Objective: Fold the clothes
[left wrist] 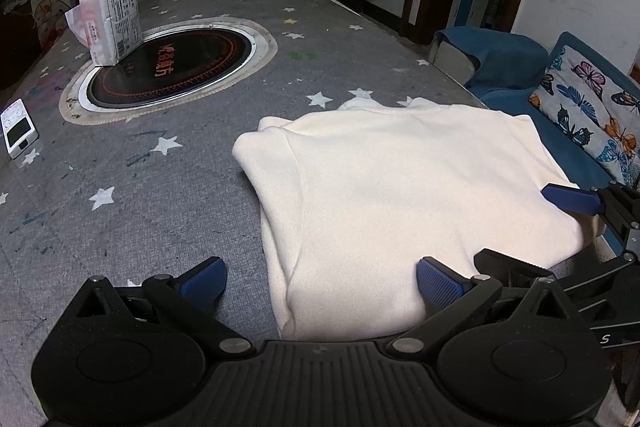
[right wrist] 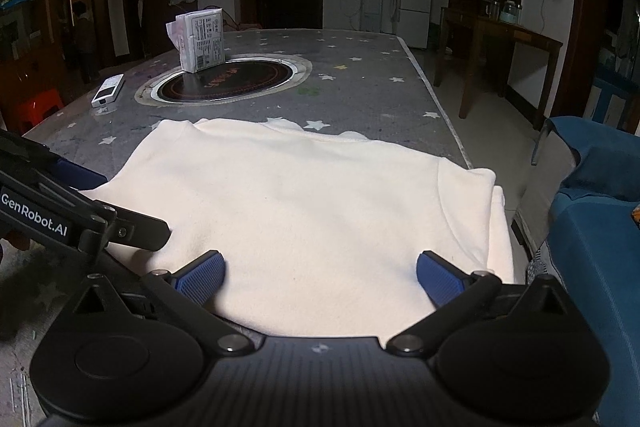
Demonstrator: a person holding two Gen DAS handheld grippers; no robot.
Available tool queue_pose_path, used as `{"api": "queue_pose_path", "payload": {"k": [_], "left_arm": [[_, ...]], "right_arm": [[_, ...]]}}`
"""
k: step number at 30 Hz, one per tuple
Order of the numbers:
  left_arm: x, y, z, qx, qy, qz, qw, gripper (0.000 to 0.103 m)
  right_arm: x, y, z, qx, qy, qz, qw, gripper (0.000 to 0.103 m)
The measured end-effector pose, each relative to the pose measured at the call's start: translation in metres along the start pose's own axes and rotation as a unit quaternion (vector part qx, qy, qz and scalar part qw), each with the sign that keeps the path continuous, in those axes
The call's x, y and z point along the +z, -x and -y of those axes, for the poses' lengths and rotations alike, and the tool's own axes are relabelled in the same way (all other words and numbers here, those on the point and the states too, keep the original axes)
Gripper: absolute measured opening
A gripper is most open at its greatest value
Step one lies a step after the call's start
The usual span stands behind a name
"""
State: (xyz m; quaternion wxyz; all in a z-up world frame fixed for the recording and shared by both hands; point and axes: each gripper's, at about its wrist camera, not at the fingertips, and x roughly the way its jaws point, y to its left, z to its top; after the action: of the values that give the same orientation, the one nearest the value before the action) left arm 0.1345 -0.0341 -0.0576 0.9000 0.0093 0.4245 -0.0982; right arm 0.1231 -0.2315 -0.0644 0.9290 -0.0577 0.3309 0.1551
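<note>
- At the far left of the grey star-printed table cover, a white remote-like device lies flat near the table's left edge.
- Just beyond it, a white paper packet stands upright on the rim of a round black cooktop set into the table, which carries red lettering.
- The left gripper hovers low at the near edge of the table with its blue fingers spread wide; nothing sits between them that they squeeze. Its left finger is over bare table cover, its right finger over the cloth's near left part.
- The cream garment lies on the right half of the table, near the front edge, already doubled over so that a rounded fold runs down its left side; a sleeve seam shows along that side.
- In the right wrist view the same garment spreads flat in front of the camera, its right shoulder and sleeve hanging just over the table's right edge.
- The right gripper also stands wide apart, both blue fingers resting on or just above the garment's near hem; I cannot tell whether they touch the cloth.
- In the left wrist view the right gripper's blue fingertip lies at the garment's right edge.
- To the right of the table stands a blue sofa with a butterfly-print cushion.
</note>
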Motion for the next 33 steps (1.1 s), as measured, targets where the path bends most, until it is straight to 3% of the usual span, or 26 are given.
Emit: {"api": "queue_pose_path", "payload": {"k": [26,33], "left_arm": [[-0.003,0.016,0.002,0.031,-0.009,0.001,0.9995,0.103],[0.008,0.018,-0.009,0.039,0.012,0.019,0.999,0.103]], "right_arm": [[-0.001,0.004,-0.005,-0.022,-0.004,-0.003,1.0,0.103],[0.026,0.006,0.001,-0.008,-0.016,0.006,1.0,0.103]]}}
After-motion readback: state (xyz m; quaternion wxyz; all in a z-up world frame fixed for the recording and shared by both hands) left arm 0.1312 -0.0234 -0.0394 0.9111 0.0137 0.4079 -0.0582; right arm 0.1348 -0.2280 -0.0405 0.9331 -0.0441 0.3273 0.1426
